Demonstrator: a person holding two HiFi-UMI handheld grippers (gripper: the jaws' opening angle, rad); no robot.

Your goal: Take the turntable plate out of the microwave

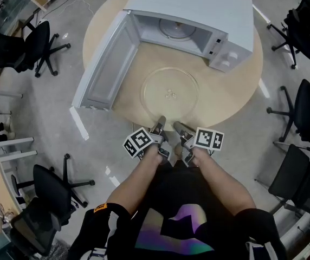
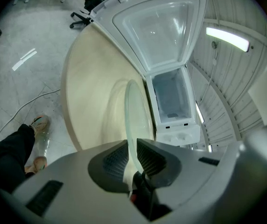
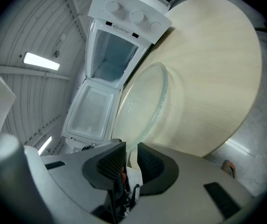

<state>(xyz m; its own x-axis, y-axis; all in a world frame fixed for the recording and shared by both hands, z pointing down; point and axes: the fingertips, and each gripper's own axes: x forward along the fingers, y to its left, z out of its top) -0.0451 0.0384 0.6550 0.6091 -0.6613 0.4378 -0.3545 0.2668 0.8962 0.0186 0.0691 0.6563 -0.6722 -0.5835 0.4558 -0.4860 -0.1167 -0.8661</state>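
**Turntable plate (image 1: 169, 93) out of oven**

Glass plate lies flat on round table (image 1: 236, 91), just in front of open microwave (image 1: 198, 15). L gripper (image 1: 161, 121) & R gripper (image 1: 176, 125), side by side, each w/ jaws pinched on its near rim.

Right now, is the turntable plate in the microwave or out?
Out: the turntable plate is before the open microwave, over the table.

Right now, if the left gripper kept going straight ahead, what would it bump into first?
The left gripper is shut on the turntable plate; straight on, it would likely meet the open microwave front.
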